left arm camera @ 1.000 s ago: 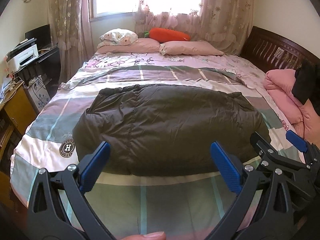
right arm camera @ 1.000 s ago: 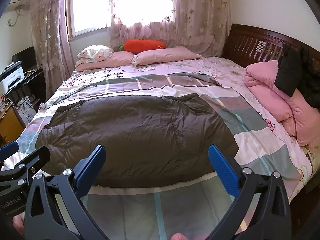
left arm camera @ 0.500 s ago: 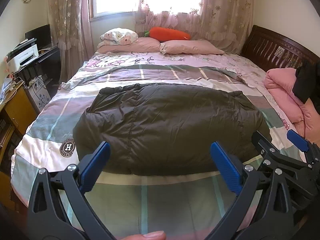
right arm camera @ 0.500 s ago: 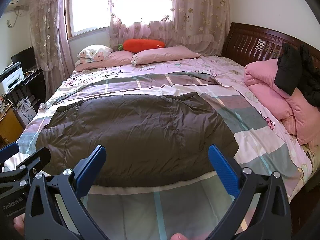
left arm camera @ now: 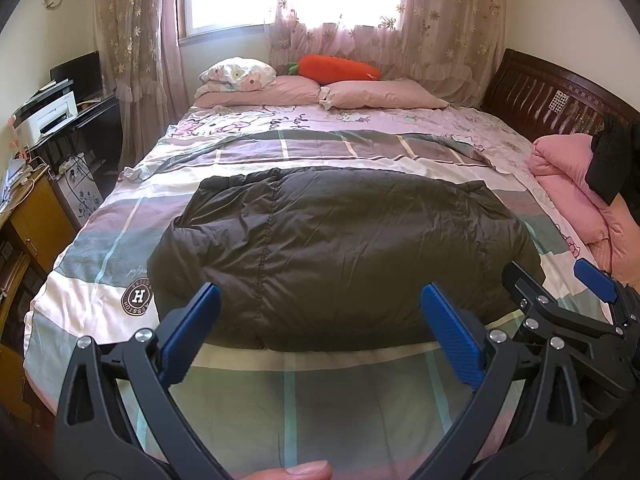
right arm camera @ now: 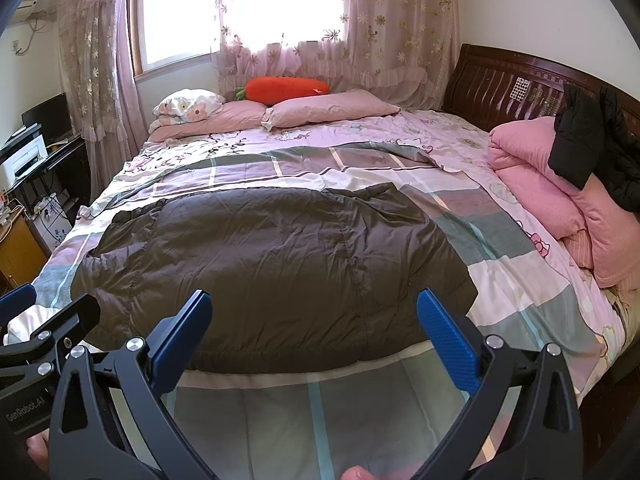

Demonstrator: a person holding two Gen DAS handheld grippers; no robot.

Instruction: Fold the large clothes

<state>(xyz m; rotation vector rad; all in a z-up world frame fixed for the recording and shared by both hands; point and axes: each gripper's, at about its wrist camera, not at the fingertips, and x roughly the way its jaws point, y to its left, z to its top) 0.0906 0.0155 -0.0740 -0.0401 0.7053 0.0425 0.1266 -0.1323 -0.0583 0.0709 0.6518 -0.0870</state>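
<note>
A large dark brown padded garment [left arm camera: 340, 252] lies spread flat across the middle of the bed, also in the right wrist view [right arm camera: 280, 264]. My left gripper [left arm camera: 320, 320] is open and empty, held above the bed's near edge just short of the garment's front hem. My right gripper [right arm camera: 314, 320] is open and empty at the same height; it also shows at the right of the left wrist view [left arm camera: 560, 292]. The left gripper's arm shows at the left of the right wrist view [right arm camera: 44, 328]. Neither touches the garment.
The plaid duvet [left arm camera: 100, 264] covers the bed. Pink pillows [left arm camera: 376, 94] and an orange carrot plush [left arm camera: 332, 68] lie at the head. A folded pink quilt [right arm camera: 532, 168] with black clothes [right arm camera: 588, 144] sits right. A desk with printer [left arm camera: 44, 116] stands left.
Both grippers have drawn back and risen very slightly; the garment looks a little farther away. Nothing was taken hold of.
</note>
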